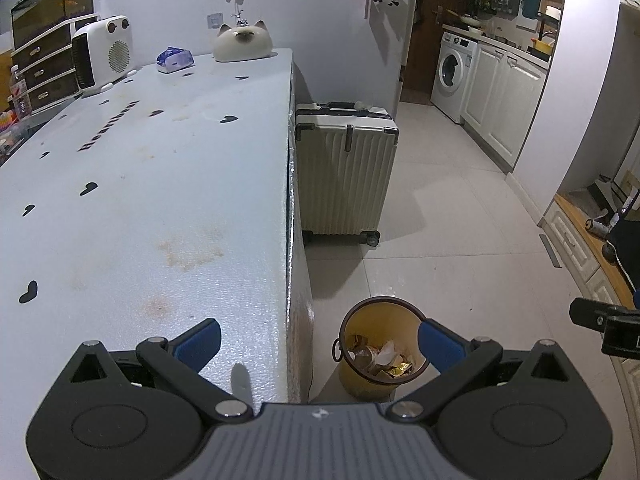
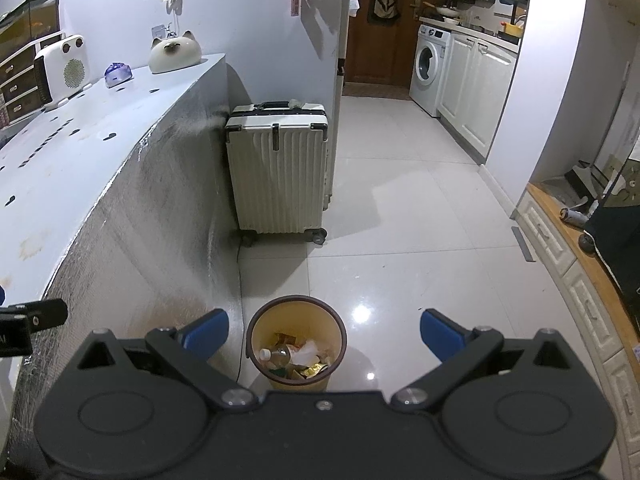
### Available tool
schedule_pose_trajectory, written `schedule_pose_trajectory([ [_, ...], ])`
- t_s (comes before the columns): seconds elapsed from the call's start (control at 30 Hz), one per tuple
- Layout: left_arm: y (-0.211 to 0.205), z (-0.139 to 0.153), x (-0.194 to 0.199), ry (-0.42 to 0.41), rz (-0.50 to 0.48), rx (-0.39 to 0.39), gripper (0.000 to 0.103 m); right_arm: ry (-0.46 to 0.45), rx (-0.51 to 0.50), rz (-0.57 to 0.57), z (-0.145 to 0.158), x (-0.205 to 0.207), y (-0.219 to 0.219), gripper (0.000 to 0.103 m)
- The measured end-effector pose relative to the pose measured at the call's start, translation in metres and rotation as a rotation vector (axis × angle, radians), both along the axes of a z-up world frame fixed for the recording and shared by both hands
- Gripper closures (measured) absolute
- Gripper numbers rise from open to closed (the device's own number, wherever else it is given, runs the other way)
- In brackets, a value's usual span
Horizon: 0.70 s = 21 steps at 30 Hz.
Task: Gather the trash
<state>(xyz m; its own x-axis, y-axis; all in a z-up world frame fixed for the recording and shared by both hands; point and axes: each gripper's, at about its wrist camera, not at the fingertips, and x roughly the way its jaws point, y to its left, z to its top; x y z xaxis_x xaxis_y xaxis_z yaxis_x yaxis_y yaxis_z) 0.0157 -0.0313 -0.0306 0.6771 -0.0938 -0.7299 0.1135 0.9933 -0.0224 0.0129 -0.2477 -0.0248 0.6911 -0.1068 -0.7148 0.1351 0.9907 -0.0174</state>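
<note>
Both tongs are spread wide and nothing is held. The trash bin point(image 2: 297, 342), filled with wrappers and a bottle point(image 2: 276, 356), is seen on the floor below and between the right gripper point(image 2: 324, 330) fingers; under the left gripper point(image 1: 320, 340) it lies toward the right finger.

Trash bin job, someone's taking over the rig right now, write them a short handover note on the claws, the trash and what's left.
Left claw: open, empty, above the table's edge by the bin.
Right claw: open, empty, directly above the bin.
Trash bin: on the floor against the table's side, in front of the suitcase. It already holds a plastic bottle, crumpled paper and wrappers.
Table: no loose trash visible on the near part. At the far end sit a heater, a cat-shaped ornament and a blue-and-white packet.
Left: check whether that packet is trash; otherwise collecting looks finished.
</note>
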Motion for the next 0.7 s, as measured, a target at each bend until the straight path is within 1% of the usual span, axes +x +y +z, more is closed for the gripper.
schedule_pose_trajectory([
  [0.7, -0.0011, 0.0016, -0.0013, -0.005, -0.004, -0.001, 0.000, -0.004, -0.005, -0.001, 0.0014, -0.0013, 0.0024, 0.000],
])
